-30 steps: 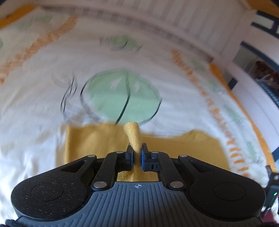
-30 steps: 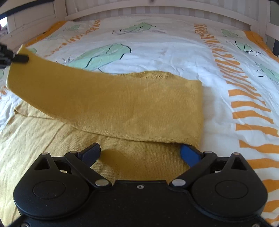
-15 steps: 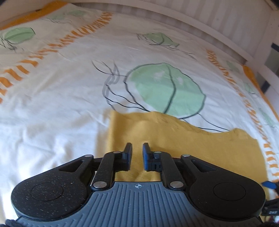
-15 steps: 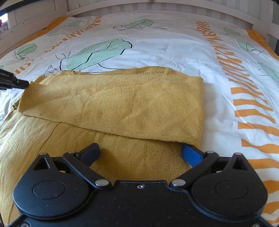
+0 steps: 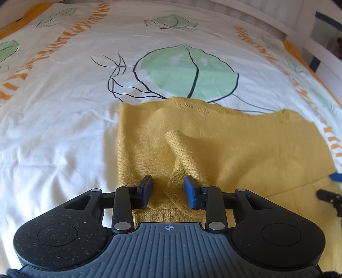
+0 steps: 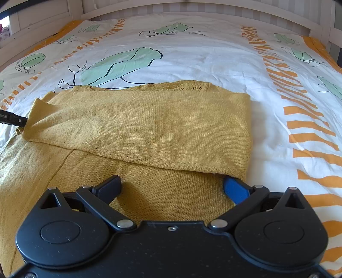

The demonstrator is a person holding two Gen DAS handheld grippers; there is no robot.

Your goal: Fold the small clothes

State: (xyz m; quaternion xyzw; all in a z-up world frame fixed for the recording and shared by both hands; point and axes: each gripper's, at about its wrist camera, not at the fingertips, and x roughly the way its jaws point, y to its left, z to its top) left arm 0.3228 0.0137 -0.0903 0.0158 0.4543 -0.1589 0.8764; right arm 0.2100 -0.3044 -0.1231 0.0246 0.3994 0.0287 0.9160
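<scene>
White bedding printed with green leaves and orange stripes (image 6: 224, 57) covers a bed with a pale slatted frame (image 6: 192, 6) at the far side. On it lies a mustard knit sweater (image 6: 149, 119), its sleeve (image 5: 181, 147) folded across the body toward the neckline (image 6: 188, 85).

At the sweater's left edge, the left gripper (image 5: 168, 189) has just been opening its jaws; the sleeve's cuff end lies loose between the 2 pads, which stand apart with a gap on the left side.

At the sweater's near right corner, the right gripper (image 6: 172, 189) rests low over the knit with its jaws spread wide, its blue pad (image 6: 235, 189) tucked just under the folded sleeve's hem, gripping nothing.
</scene>
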